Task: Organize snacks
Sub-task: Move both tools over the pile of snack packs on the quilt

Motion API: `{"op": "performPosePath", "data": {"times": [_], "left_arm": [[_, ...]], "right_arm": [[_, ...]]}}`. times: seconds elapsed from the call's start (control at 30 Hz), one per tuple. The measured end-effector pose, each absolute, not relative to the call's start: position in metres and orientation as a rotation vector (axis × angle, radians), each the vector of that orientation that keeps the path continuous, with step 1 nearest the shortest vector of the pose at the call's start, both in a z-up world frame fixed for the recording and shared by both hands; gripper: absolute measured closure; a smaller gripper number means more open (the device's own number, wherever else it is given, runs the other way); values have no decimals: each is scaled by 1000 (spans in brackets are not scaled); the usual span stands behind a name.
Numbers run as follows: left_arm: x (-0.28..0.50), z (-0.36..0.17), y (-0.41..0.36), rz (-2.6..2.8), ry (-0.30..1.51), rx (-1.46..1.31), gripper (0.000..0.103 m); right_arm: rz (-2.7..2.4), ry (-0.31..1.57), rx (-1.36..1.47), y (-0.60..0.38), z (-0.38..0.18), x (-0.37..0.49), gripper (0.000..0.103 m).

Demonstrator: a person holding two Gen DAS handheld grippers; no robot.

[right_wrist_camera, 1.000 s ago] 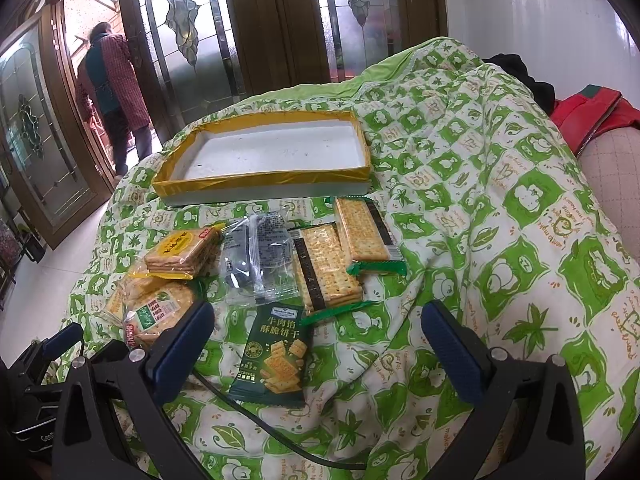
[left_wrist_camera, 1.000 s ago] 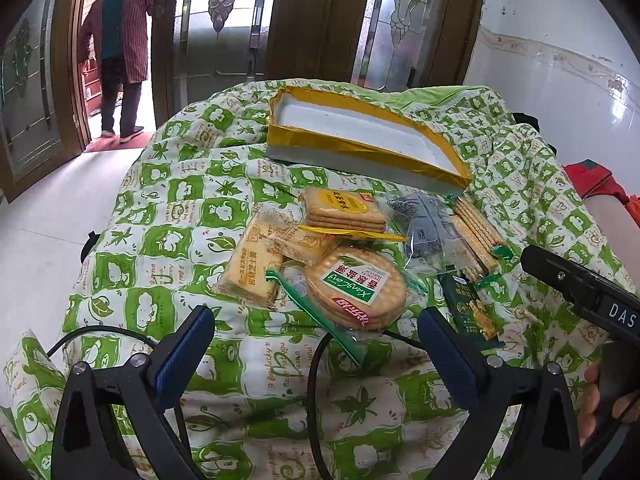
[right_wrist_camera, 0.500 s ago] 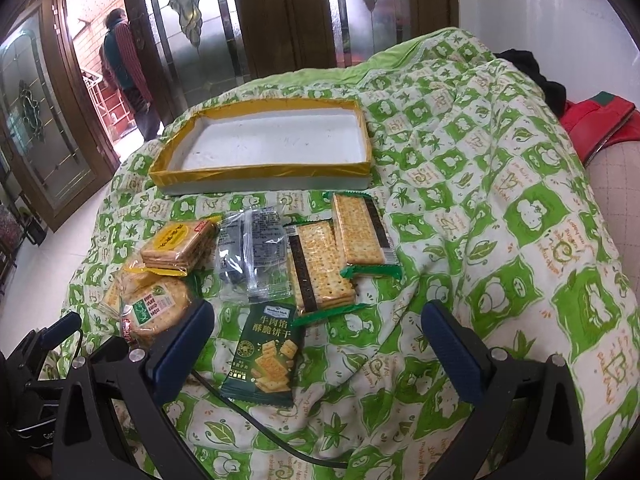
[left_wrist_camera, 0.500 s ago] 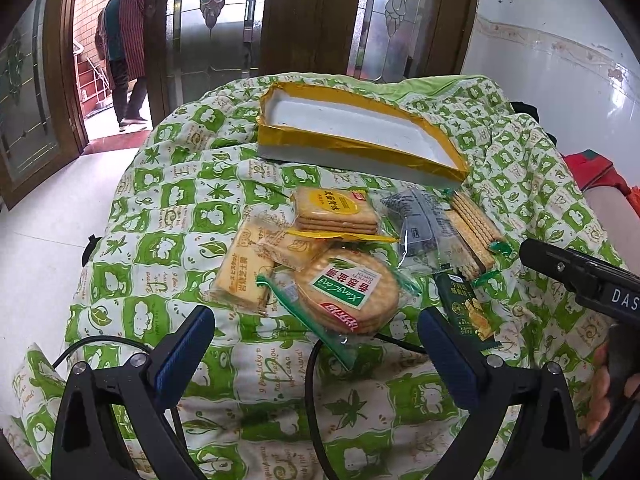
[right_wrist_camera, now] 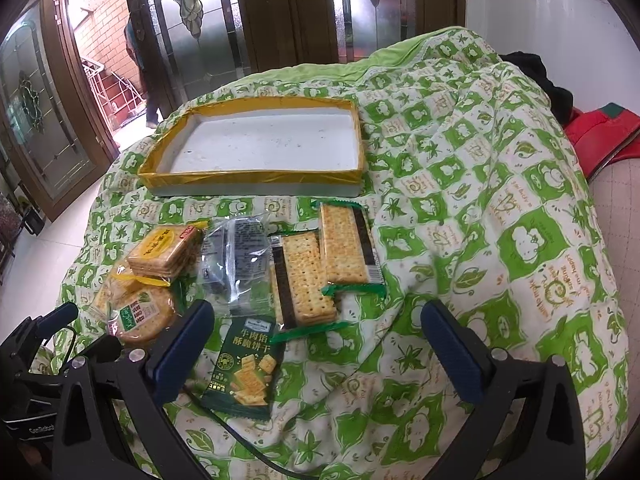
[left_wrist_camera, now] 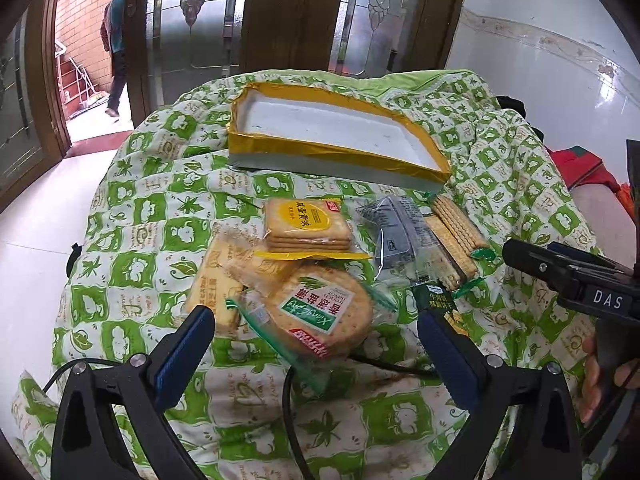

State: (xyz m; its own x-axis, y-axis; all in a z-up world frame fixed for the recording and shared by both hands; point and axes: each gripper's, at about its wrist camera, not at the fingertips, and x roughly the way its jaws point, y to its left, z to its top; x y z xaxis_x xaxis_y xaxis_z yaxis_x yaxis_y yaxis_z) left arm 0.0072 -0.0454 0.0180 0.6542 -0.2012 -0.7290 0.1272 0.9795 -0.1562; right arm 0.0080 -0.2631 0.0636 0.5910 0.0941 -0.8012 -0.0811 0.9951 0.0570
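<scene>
Several snack packs lie on a green-and-white quilt. A round cracker pack [left_wrist_camera: 326, 316] sits just ahead of my open left gripper [left_wrist_camera: 314, 336], between its blue pads. Behind it are a square yellow cracker pack [left_wrist_camera: 306, 224], a clear grey pack [left_wrist_camera: 400, 240] and long cracker packs [left_wrist_camera: 456, 236]. In the right wrist view my right gripper [right_wrist_camera: 320, 338] stands open above the quilt, with a dark green pack [right_wrist_camera: 244, 368] and two long cracker packs [right_wrist_camera: 306, 276] [right_wrist_camera: 346, 244] ahead of it. A white tray with a yellow rim [right_wrist_camera: 248, 178] [left_wrist_camera: 332, 148] lies empty at the back.
A black cable [left_wrist_camera: 384, 366] runs across the quilt in front of the snacks. Red fabric [right_wrist_camera: 600, 132] lies at the right edge. Wood-and-glass doors [left_wrist_camera: 272, 16] stand behind; a person [left_wrist_camera: 116, 40] walks in the open doorway at the left. White floor lies left of the quilt.
Both grippers have moved forward toward the snacks, which look larger now. The person in the doorway has stepped farther out. Both grippers stayed open.
</scene>
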Motion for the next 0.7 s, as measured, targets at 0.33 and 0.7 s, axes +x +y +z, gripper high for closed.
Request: {"op": "performPosePath", "data": {"times": [0.33,0.7], "left_arm": [[11,19,-45,-179,849,-87,1],[13,16,-37,-148,862,-74,1]], "right_arm": [[119,942,23,-261,59,12,0],[156,987,72,-270,58,28,0]]}}
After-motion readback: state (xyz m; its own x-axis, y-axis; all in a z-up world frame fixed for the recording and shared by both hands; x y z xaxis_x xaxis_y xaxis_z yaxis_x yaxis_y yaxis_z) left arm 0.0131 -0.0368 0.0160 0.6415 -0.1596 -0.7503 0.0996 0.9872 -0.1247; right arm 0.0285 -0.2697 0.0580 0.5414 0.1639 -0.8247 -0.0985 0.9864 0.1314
